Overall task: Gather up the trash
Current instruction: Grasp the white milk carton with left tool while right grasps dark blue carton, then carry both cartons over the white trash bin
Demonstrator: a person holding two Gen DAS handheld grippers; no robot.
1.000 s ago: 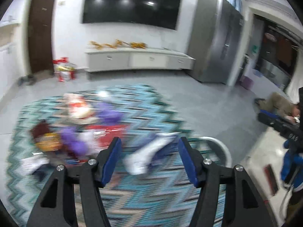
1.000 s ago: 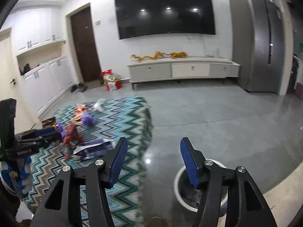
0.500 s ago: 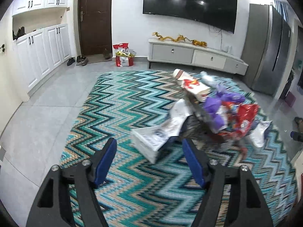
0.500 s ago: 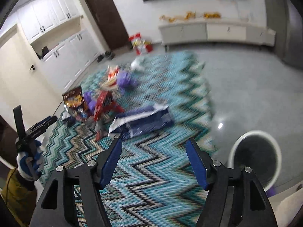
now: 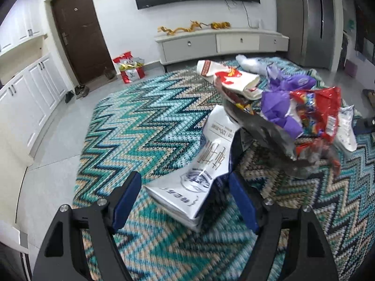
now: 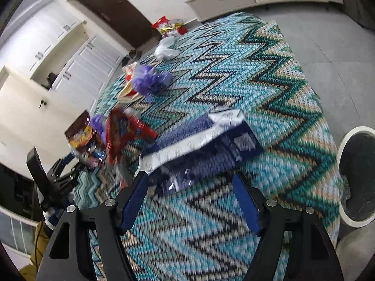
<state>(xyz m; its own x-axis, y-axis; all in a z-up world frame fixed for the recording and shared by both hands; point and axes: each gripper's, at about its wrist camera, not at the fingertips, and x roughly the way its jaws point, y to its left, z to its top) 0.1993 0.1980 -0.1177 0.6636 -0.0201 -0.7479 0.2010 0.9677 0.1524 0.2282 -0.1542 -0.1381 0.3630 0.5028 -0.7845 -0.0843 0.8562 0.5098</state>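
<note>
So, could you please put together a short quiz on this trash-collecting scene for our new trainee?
1. True or false: the left tongs are shut on the white and blue package.
2. Multiple choice: the trash bin in the right wrist view stands A) on the rug, B) on the grey floor beside the rug, C) on the TV cabinet.
3. Fill in: the crumpled wrapper beyond the package and towards the door is ____ in colour.

Key: 1 false, both the left tongs and the right tongs are open and empty; 2 B; 3 purple.
</note>
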